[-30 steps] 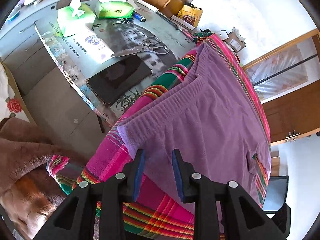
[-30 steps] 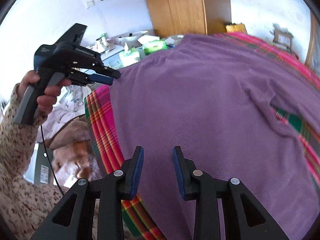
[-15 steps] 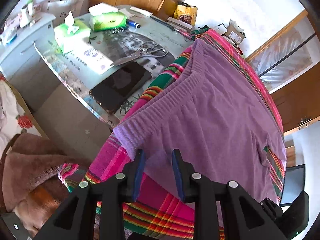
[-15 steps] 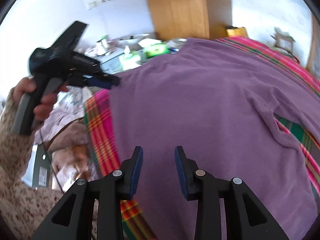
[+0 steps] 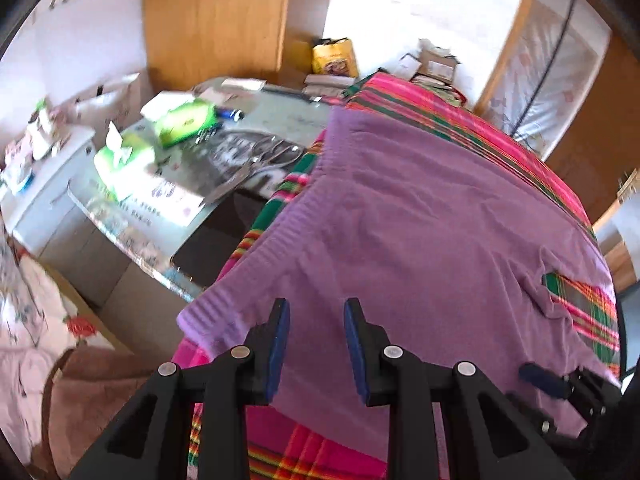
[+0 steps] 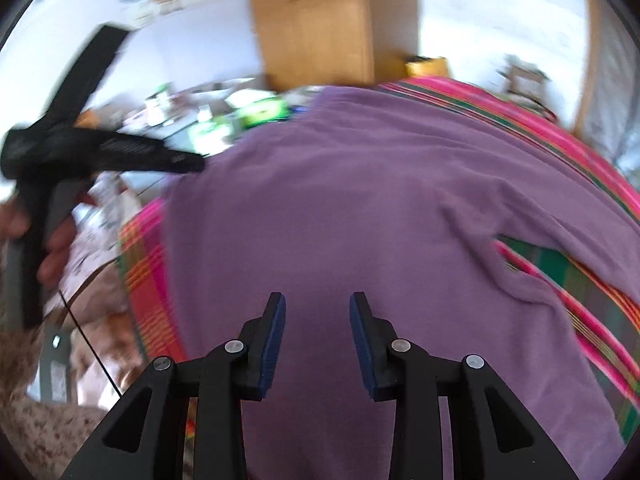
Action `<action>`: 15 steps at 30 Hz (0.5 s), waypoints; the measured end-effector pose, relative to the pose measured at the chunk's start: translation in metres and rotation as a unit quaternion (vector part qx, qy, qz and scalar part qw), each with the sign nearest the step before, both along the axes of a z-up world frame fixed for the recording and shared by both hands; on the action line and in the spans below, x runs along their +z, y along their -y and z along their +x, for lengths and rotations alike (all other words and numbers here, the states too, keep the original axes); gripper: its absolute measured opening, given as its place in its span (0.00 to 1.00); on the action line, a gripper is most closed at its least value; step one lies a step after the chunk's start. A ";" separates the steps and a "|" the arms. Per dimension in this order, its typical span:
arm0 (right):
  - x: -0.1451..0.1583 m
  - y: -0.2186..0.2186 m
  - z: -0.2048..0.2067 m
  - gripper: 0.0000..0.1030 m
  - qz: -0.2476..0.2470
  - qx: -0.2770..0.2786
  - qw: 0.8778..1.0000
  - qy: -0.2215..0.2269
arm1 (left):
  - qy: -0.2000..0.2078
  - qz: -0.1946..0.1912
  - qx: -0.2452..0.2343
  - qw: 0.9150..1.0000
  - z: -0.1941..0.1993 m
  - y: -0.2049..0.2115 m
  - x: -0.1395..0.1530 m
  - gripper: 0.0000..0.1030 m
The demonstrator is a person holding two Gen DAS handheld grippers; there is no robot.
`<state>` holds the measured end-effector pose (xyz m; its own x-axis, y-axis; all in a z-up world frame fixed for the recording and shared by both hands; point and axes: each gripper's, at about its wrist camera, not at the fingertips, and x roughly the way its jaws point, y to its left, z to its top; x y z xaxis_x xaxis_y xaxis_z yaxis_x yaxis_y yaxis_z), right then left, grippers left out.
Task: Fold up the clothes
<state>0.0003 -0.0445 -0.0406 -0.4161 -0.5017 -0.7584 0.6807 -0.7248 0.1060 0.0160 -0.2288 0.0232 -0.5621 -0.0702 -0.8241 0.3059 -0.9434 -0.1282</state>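
Motion is blurring the desk clutter (image 5: 192, 148), while both the left gripper (image 5: 316, 320) and the right gripper (image 6: 317, 312) are hanging parted and empty over the purple garment (image 5: 400, 240).

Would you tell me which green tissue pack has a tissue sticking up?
The nearer tissue pack; the farther tissue pack shows none sticking up.
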 end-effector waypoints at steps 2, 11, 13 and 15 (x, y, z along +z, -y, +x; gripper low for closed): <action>-0.007 -0.001 -0.002 0.35 -0.002 -0.009 1.000 0.020 | -0.005 -0.016 -0.012 1.000 -0.003 -0.008 0.001 0.28; -0.015 0.018 0.028 0.47 0.028 -0.001 0.999 -0.044 | -0.015 -0.040 -0.045 0.998 -0.017 -0.020 0.003 0.28; -0.015 0.017 0.027 0.47 0.021 -0.005 0.999 -0.039 | -0.018 -0.047 -0.049 0.998 -0.023 -0.020 0.004 0.28; -0.015 0.018 0.024 0.47 0.019 -0.002 0.999 -0.037 | -0.021 -0.053 -0.052 0.997 -0.028 -0.021 0.005 0.28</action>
<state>0.0246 -0.0625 -0.0553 -0.4739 -0.4714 -0.7438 0.6831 -0.7298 0.0274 -0.0122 -0.2082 0.0286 -0.6054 -0.0954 -0.7902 0.2014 -0.9789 -0.0361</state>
